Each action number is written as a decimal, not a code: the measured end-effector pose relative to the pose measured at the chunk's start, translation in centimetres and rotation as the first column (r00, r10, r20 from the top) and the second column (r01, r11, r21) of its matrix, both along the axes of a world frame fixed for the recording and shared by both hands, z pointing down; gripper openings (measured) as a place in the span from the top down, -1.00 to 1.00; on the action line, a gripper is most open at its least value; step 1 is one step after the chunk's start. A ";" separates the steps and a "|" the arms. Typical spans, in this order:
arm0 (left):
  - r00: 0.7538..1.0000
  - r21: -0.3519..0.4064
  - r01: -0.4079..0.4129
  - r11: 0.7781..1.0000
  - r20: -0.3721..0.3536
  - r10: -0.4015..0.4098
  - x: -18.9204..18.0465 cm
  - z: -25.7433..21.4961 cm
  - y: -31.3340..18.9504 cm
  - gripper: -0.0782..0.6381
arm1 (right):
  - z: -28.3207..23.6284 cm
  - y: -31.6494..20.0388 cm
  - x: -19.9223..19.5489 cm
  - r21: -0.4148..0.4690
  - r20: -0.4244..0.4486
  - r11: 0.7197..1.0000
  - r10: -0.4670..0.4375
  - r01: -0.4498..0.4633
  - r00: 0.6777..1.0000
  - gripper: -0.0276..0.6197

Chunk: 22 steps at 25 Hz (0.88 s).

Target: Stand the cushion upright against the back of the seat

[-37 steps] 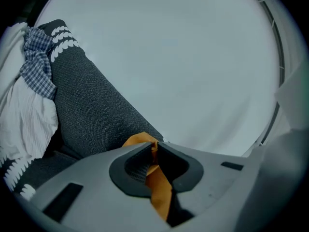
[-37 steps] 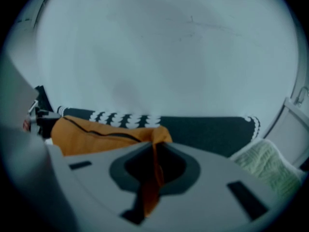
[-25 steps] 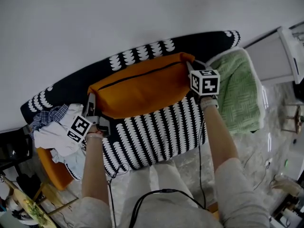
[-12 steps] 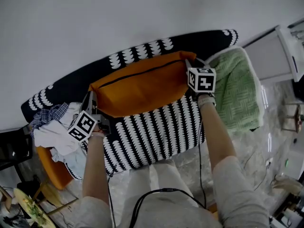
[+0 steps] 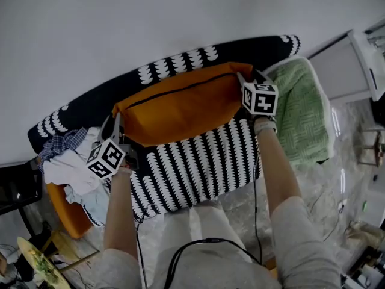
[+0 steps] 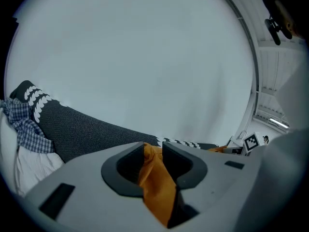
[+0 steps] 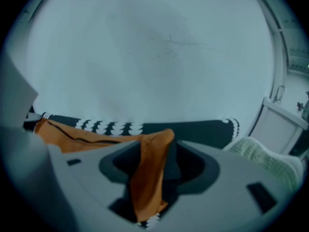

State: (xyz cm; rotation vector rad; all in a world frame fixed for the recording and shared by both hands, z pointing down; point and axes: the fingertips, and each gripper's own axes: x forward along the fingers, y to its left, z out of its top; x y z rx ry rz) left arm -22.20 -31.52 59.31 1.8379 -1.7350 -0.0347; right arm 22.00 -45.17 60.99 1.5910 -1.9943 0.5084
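Observation:
The orange cushion (image 5: 180,104) stands on its long edge on the seat (image 5: 198,167), leaning on the black-and-white sofa back (image 5: 180,62). My left gripper (image 5: 115,120) is at its left corner. In the left gripper view the jaws (image 6: 153,149) have just been opening a little, and the orange corner (image 6: 157,187) still lies in the narrow gap. My right gripper (image 5: 240,80) is at the right corner. Its jaws (image 7: 158,146) have just been opening wide. The cushion's corner (image 7: 147,178) hangs loose between them with room beside it.
A green knitted blanket (image 5: 307,113) lies over the sofa's right end. A heap of white and checked clothes (image 5: 69,161) sits at the left end, above an orange seat (image 5: 66,215). A white rack (image 5: 361,65) stands at the right. The wall is close behind.
The cushion's top edge has shifted slightly back toward the sofa back. The left gripper's cube has rolled and risen a little. The right gripper has drawn slightly off the right corner.

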 end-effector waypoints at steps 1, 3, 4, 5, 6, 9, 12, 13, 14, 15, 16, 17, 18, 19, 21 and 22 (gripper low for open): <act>1.000 0.003 0.002 1.000 0.002 -0.002 0.0 -0.2 0.1 0.44 | -0.2 0.1 0.2 0.009 0.001 1.000 0.005 -0.005 1.000 0.23; 1.000 0.012 0.003 1.000 0.007 -0.003 0.3 -0.6 0.5 0.44 | -0.7 0.3 0.8 0.028 0.004 0.999 0.016 -0.016 1.000 0.22; 1.000 0.016 0.000 1.000 0.014 0.000 0.5 -0.8 0.6 0.44 | -1.0 0.4 1.0 0.035 0.003 0.999 0.017 -0.017 1.000 0.22; 1.000 0.019 -0.003 1.000 0.024 0.003 0.6 -1.0 0.8 0.44 | -1.2 0.6 1.2 0.039 -0.001 0.999 0.014 -0.014 1.000 0.22; 0.999 0.020 -0.006 1.000 0.035 0.005 0.7 -1.2 1.0 0.44 | -1.4 0.8 1.2 0.041 -0.009 0.999 0.008 -0.007 1.000 0.22; 0.998 0.024 -0.004 1.000 0.058 0.003 0.9 -1.5 1.6 0.44 | -1.6 1.5 1.2 0.044 -0.021 0.999 -0.008 0.009 1.000 0.22; 0.997 0.033 0.002 0.999 0.075 -0.004 0.9 -2.0 2.1 0.44 | -1.8 2.4 1.4 0.047 -0.018 0.999 -0.008 0.009 1.000 0.22; 0.997 0.038 0.003 0.999 0.080 -0.006 0.9 -2.2 2.2 0.44 | -1.9 2.6 1.4 0.050 -0.014 0.999 -0.009 0.010 1.000 0.22; 0.996 0.046 0.002 0.999 0.088 -0.006 0.9 -2.5 2.3 0.44 | -2.0 2.8 1.5 0.055 -0.010 0.998 -0.010 0.011 1.000 0.22; 0.995 0.056 -0.004 0.998 0.100 -0.002 1.1 -2.8 2.4 0.44 | -2.2 3.0 1.6 0.061 -0.007 0.998 -0.012 0.013 1.000 0.22; 0.993 0.067 -0.014 0.998 0.116 0.007 1.3 -3.1 2.5 0.44 | -2.5 3.2 1.7 0.069 -0.008 0.998 -0.014 0.015 1.000 0.22; 0.991 0.077 -0.028 0.997 0.133 0.018 1.6 -3.5 2.6 0.44 | -2.7 3.4 1.8 0.076 -0.010 0.997 -0.017 0.017 1.000 0.22; 0.988 0.084 -0.043 0.995 0.150 0.030 1.9 -3.9 2.7 0.44 | -3.0 3.7 1.8 0.082 -0.011 0.996 -0.019 0.019 1.000 0.22; 0.985 0.090 -0.059 0.994 0.164 0.044 2.4 -4.2 2.8 0.44 | -3.2 3.9 1.8 0.086 -0.010 0.996 -0.021 0.022 1.000 0.22; 0.981 0.097 -0.086 0.992 0.180 0.068 3.2 -4.7 2.9 0.44 | -3.7 4.4 1.6 0.092 -0.006 0.995 -0.031 0.032 0.999 0.22; 0.980 0.100 -0.098 0.990 0.184 0.078 3.7 -4.9 3.0 0.44 | -3.9 4.6 1.4 0.096 -0.006 0.995 -0.039 0.040 0.999 0.22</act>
